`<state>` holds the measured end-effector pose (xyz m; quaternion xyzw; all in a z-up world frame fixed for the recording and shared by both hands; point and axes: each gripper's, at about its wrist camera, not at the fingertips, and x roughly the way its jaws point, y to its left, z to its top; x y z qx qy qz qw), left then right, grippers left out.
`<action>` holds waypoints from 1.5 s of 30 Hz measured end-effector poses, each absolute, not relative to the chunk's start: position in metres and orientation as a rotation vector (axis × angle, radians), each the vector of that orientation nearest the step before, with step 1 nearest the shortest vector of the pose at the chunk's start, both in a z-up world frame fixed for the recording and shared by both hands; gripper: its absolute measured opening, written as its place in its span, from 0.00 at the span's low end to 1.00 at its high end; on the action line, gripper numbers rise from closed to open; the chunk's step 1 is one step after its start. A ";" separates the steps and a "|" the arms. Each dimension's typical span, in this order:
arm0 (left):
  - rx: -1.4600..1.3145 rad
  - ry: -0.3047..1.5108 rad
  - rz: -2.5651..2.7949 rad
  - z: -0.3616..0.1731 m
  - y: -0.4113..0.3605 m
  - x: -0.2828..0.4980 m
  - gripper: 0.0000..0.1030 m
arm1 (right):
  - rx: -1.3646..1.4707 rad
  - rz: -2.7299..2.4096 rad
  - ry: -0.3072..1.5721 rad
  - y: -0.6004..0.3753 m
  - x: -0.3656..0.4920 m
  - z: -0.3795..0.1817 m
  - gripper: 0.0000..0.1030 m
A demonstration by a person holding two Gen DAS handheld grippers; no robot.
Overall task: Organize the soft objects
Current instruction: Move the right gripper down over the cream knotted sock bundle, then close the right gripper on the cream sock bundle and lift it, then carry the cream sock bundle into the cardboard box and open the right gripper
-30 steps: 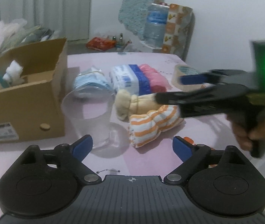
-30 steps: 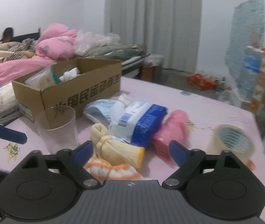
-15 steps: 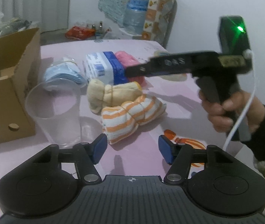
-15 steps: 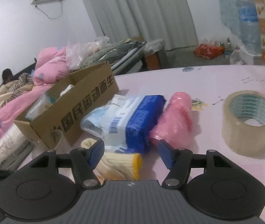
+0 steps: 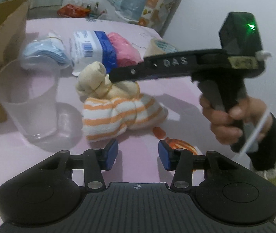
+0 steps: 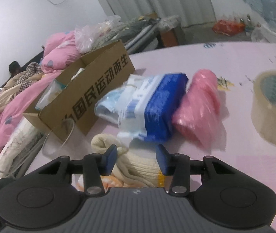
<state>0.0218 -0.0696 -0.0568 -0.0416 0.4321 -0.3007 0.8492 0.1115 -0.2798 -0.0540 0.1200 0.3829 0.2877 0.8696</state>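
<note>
**Cream sock bundle sits between the right claw's blue pads**

Cream-coloured knit, tied with a rubber band, the sock bundle (image 6: 138, 163) now lies in the gap of the right gripper (image 6: 137, 160), whose blue pads (image 6: 110, 160) flank it with a sliver of space on each side; half a second ago those pads stood wider and the bundle lay lower in that view. I cannot tell whether the pads touch it yet. Seen from the left wrist, the right gripper (image 5: 114, 76) has dropped from above the packs onto the bundle (image 5: 97, 79).

The left gripper (image 5: 138, 155) has narrowed as well: its pads stand apart with bare pink tablecloth (image 5: 138, 167) between them, holding nothing. Just ahead of it lies the orange-striped sock bundle (image 5: 116, 116), touching the cream one behind. To its forward left stands a clear plastic cup (image 5: 27, 101).

Writing: "DAS" in pale letters runs along the right gripper's arm. The cardboard box (image 6: 91, 89), forward left of the right claw, carries bold black Chinese characters on its side. A blue-and-white pack (image 6: 149, 108) ahead of that claw shows a barcode in the left view. Beside it lie a pink bag roll (image 6: 198, 112) and, far right, a roll of tape (image 6: 274, 106).
</note>
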 end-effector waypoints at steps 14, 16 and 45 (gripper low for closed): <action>-0.170 0.927 -0.600 -0.060 -0.061 0.026 0.56 | 0.376 0.554 0.825 -0.301 0.082 -0.041 0.63; -0.182 0.936 -0.580 -0.061 -0.060 0.027 0.59 | 0.365 0.549 0.814 -0.298 0.092 -0.041 0.64; -0.194 0.931 -0.599 -0.068 -0.065 0.031 0.64 | 0.686 0.636 1.040 -0.316 0.079 -0.094 0.41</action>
